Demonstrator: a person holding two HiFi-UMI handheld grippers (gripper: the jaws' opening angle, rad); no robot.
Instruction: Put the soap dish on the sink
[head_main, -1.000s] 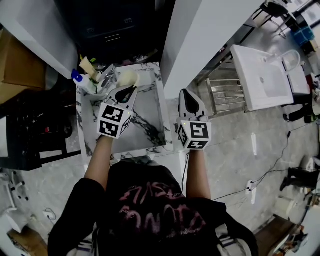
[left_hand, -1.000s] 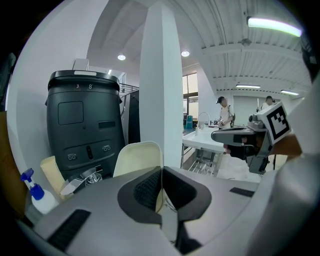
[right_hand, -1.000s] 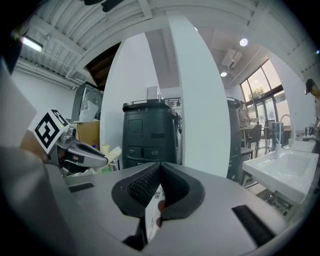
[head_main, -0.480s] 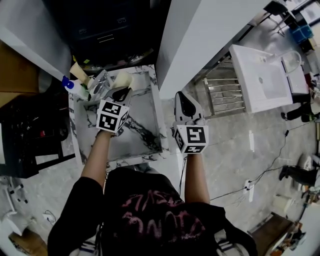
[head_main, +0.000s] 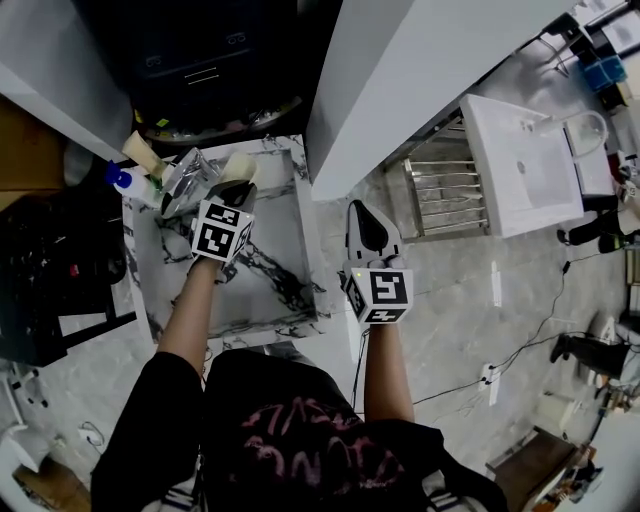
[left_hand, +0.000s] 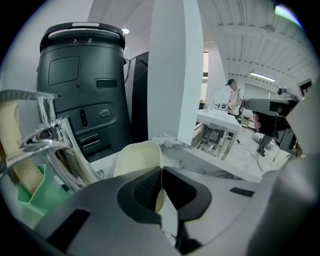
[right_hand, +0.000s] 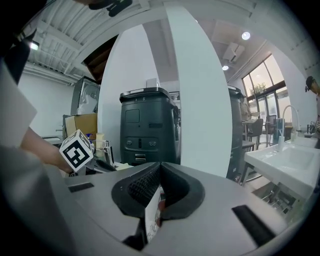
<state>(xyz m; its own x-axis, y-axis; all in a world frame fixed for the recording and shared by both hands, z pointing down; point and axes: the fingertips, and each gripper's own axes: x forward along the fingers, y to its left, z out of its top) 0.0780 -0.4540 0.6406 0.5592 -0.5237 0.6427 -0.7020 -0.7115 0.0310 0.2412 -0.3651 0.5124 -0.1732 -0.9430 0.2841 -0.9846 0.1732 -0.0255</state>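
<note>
**Level the dish before letting go**

The left tool (left_hand: 161, 172) pinches the thin rim of the cream oval plastic soap dish (left_hand: 135, 160), held above the back of the white-and-grey marbled sink (head_main: 270, 262), just beside the chrome tap (head_main: 180, 170). The right tool (right_hand: 159, 175) is pressed together on nothing, well off to the side.

To do this well, roll the wrist until the dish sits flat, lower it onto the counter rim clear of the tap, then release.

The dish looks tipped on edge, its long axis running away from the tool toward the sink's back rim.
</note>
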